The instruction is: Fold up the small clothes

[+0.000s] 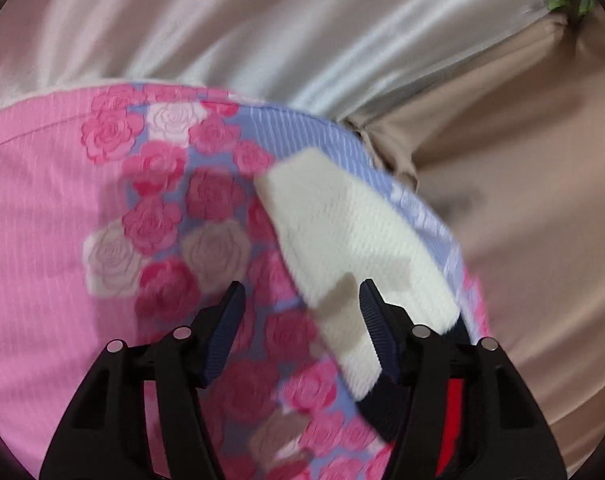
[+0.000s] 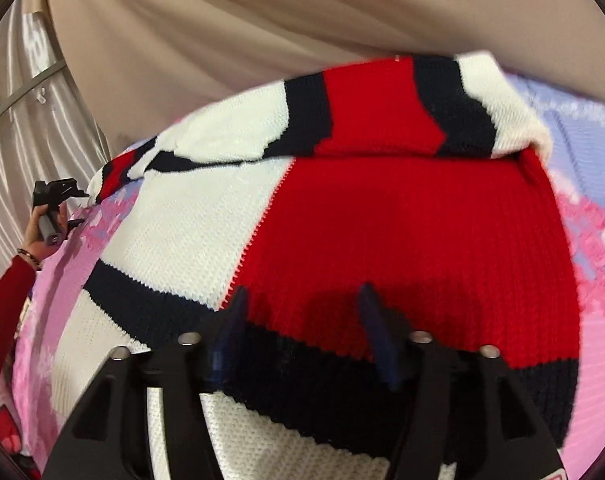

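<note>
Lying spread over a rose-printed pink and lavender sheet point(image 2: 590, 240), the knit sweater point(image 2: 382, 220) fills most of the right wrist view, its red, white and navy blocks flat on the bed and its far edge folded back toward the camera in a striped band. The right gripper point(image 2: 302, 300) sits low over the red panel near the navy hem, its jaws spread wide with nothing between them. At the left rim of that view the left gripper point(image 2: 56, 208) shows small, held in a hand at the sweater's far corner. In the left wrist view the left gripper point(image 1: 302, 296) is also wide apart, and a white knit corner of the sweater point(image 1: 354, 232) lies against its right finger point(image 1: 376, 320) without being pinched. Behind the bed hang a beige drape point(image 1: 522, 160) and a shiny pale curtain point(image 1: 262, 20).
</note>
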The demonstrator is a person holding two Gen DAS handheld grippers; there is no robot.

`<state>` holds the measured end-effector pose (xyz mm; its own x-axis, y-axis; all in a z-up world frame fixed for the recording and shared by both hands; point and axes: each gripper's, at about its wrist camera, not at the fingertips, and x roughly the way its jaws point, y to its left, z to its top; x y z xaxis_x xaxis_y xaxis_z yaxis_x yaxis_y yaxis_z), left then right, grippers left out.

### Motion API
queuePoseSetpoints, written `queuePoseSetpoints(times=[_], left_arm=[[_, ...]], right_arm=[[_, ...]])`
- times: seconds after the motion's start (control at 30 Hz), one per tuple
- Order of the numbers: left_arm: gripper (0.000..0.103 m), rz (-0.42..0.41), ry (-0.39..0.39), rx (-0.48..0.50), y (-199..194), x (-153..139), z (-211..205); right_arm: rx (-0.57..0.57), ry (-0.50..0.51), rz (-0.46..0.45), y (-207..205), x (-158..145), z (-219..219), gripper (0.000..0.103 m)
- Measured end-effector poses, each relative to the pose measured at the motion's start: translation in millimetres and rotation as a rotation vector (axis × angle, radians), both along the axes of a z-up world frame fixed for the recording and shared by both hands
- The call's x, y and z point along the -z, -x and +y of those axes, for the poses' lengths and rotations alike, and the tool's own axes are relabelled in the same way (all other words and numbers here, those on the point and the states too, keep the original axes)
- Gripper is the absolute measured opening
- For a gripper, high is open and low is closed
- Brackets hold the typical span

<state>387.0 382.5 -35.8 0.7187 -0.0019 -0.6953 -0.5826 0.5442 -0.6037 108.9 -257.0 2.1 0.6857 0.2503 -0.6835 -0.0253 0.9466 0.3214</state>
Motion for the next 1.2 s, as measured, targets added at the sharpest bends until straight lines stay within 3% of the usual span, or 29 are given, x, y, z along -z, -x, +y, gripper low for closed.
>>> queuePoseSetpoints(times=[0.03, 0.1, 0.2, 0.3, 0.4, 0.53, 0.6, 0.67, 0.73, 0.77, 0.83, 0.9, 1.07, 1.2], left_arm=[[0.034, -0.004, 0.008, 0.022, -5.6, -1.6, -3.2], [0.007, -0.027, 0.029, 0.097, -17.9, -4.3, -7.6], [0.007, -0.043, -0.086, 0.124, -23.7, -34.4, -33.3], [0.007, -0.170, -0.189, 0.219, -15.6, -91.3, -83.5], [0.007, -0.337, -0.256, 0.397, 6.9, -158.5, -172.3], [0.007, -0.452, -0.327, 0.657, 38.3, -201.2, -300.1], [0.008, -0.455, -0.320, 0.781, 48.6, -196.2, -363.4], [0.015, -0.400, -0.296, 0.907, 57.6, -168.4, -428.6], [0.038, -0.309, -0.261, 1.003, 66.4, -121.9, -480.2], [0.037, -0.274, -0.250, 1.025, 73.2, -101.1, -495.0], [0.037, -0.196, -0.243, 1.042, 84.6, -61.4, -509.6], [0.037, -0.156, -0.212, 1.001, 98.0, -41.7, -499.8], [0.042, -0.135, -0.169, 0.789, 68.5, -40.3, -424.2], [0.045, -0.096, -0.099, 0.643, 33.0, -39.0, -376.4]], right_arm=[[0.004, -0.015, -0.005, 2.6, -1.5, -2.3, 0.058], [0.005, -0.031, -0.006, 2.1, 0.6, -2.9, 0.058], [0.003, -0.040, -0.008, -0.3, 4.0, -2.3, 0.058], [0.002, -0.054, -0.011, -0.2, 5.6, -3.4, 0.059], [0.003, -0.070, -0.013, -0.6, 5.9, -4.7, 0.059], [0.004, -0.098, -0.018, -0.1, 5.3, -7.6, 0.059], [0.008, -0.117, -0.022, 0.5, 5.6, -9.6, 0.059], [0.014, -0.131, -0.025, 1.2, 5.7, -11.7, 0.059], [0.021, -0.154, -0.030, 2.4, 6.2, -15.1, 0.059], [0.026, -0.166, -0.032, 3.1, 6.6, -16.8, 0.059], [0.046, -0.193, -0.042, 6.5, 6.5, -23.3, 0.060], [0.069, -0.230, -0.042, 9.1, 6.7, -31.4, 0.060], [0.075, -0.222, -0.038, -11.6, -19.7, -42.0, 0.061], [0.053, -0.310, -0.004, -77.4, -38.7, -48.1, 0.061]])
